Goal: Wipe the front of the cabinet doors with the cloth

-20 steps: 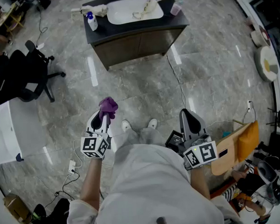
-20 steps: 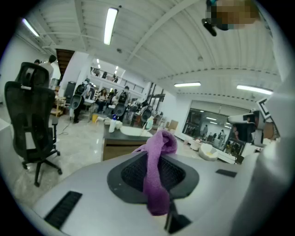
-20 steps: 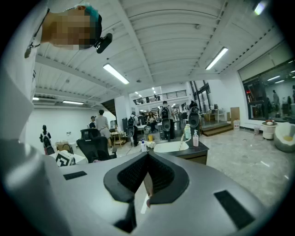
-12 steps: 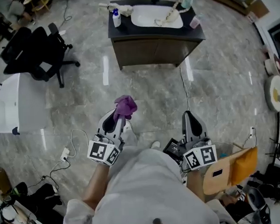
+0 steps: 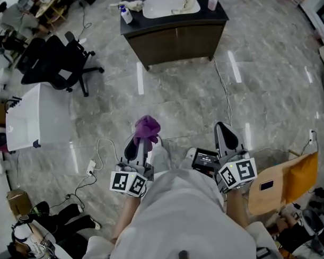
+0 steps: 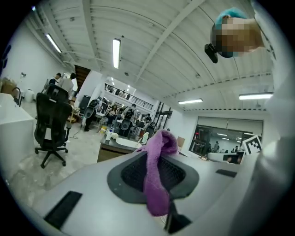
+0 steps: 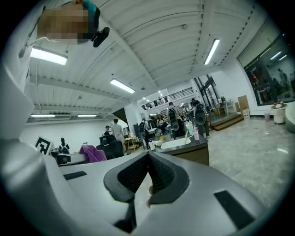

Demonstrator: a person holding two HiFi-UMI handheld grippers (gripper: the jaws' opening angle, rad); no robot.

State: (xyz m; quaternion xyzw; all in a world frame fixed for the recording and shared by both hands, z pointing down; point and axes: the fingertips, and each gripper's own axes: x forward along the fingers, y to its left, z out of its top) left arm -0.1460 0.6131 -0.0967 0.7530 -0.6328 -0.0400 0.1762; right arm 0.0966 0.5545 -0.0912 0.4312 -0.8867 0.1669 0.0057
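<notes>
The dark wooden cabinet [image 5: 175, 43] with a black top and white sink stands far ahead across the floor; its two doors face me. It shows small in the left gripper view as the cabinet [image 6: 113, 150] and in the right gripper view as the cabinet [image 7: 191, 152]. My left gripper [image 5: 141, 138] is shut on a purple cloth [image 5: 147, 127], which sticks up past the jaws as the cloth [image 6: 158, 173]. My right gripper [image 5: 226, 133] is shut with nothing in it, its pads [image 7: 159, 177] pressed together. Both are held near my body, well short of the cabinet.
A black office chair [image 5: 59, 63] stands at the left beside a white table [image 5: 34, 120]. Cables and a power strip [image 5: 90, 167] lie on the grey marble floor. A wooden box with an orange cushion [image 5: 288, 177] is at my right. People sit at desks far behind.
The view has shifted: the cabinet sits higher and left of where it was. Both grippers stay close to my body, the left still shut on the cloth.
</notes>
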